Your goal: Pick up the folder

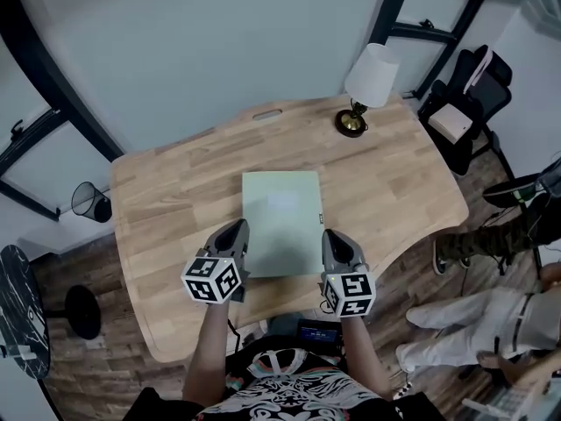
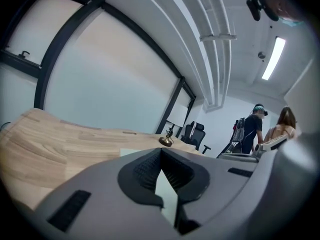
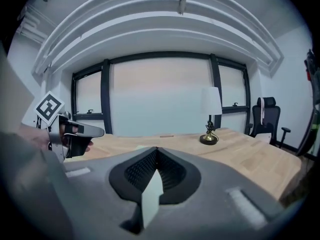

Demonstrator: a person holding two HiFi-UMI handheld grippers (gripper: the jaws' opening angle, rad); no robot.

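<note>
A pale green folder lies flat in the middle of the wooden table. My left gripper sits at the folder's near left edge and my right gripper just off its near right edge. The jaws of both are shut, with the tips meeting in the left gripper view and the right gripper view. Pale green of the folder shows through the gap behind the tips. I see nothing clamped between the pads. The left gripper also appears at the left of the right gripper view.
A small lamp with a white shade stands at the table's far right. A black office chair is beyond the right end. A wire bin sits on the floor at the left. People's legs are at the right.
</note>
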